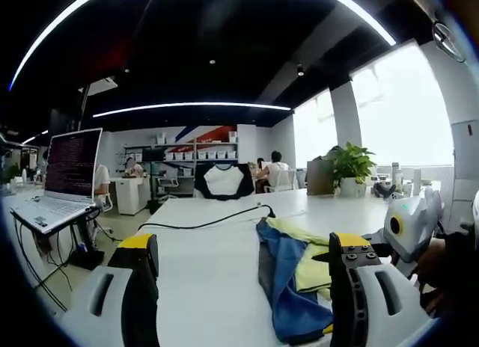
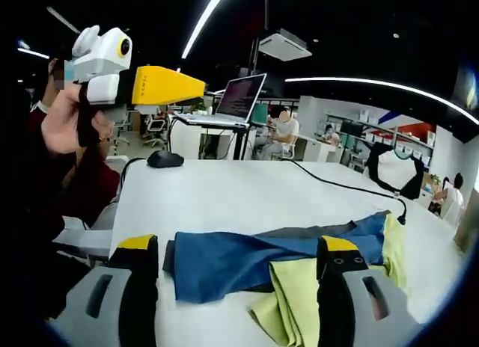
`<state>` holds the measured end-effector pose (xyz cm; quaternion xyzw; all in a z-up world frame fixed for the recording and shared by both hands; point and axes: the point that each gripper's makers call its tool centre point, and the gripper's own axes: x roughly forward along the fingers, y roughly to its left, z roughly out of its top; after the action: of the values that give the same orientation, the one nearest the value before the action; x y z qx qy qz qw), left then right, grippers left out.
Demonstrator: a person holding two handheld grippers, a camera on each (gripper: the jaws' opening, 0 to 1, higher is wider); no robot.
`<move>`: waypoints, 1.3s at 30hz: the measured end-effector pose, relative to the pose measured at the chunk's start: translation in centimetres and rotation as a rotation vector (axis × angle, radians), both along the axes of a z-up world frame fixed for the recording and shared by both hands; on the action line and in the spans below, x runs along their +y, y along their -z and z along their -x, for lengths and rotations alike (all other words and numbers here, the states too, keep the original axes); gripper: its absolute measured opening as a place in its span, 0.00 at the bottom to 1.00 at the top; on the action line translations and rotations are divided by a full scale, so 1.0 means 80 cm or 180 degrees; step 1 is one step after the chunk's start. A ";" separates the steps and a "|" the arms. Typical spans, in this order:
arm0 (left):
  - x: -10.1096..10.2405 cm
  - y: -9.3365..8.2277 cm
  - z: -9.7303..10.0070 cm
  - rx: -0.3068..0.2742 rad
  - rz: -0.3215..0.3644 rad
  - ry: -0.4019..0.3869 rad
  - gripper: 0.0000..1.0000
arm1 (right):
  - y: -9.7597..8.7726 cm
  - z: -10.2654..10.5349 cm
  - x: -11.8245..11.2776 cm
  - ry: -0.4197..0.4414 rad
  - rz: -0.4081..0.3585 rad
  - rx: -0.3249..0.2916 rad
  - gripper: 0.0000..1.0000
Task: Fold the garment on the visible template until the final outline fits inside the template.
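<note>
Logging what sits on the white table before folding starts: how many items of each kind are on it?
Crumpled blue, grey and yellow-green fabric garment: 1
Black computer mouse: 1
Black cable: 1
Total: 3 on the white table. No template outline can be made out on it.

One garment (image 2: 254, 261), one laptop (image 2: 228, 104), one mouse (image 2: 165, 159)

Open office (image 1: 187, 149), bright windows (image 1: 404, 108)
</note>
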<state>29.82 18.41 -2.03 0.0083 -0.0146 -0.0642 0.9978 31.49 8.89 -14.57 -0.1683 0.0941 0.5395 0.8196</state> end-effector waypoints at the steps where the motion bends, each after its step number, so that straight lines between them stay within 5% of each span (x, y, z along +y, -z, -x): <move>1: -0.001 0.001 0.000 0.0004 0.0007 0.0004 1.00 | 0.004 0.000 0.000 0.0001 0.0023 0.0016 0.87; 14: 0.001 0.004 0.000 0.0031 0.0019 -0.0027 1.00 | 0.032 0.001 0.005 -0.0028 0.0194 0.0133 0.75; 39: 0.004 0.009 0.000 0.0074 0.0042 -0.0047 1.00 | 0.044 0.018 0.019 -0.0242 0.0316 0.0222 0.38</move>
<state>29.84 18.71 -2.74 0.0010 -0.0035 -0.0568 0.9984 30.05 10.40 -18.09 -0.1933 0.1428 0.5705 0.7854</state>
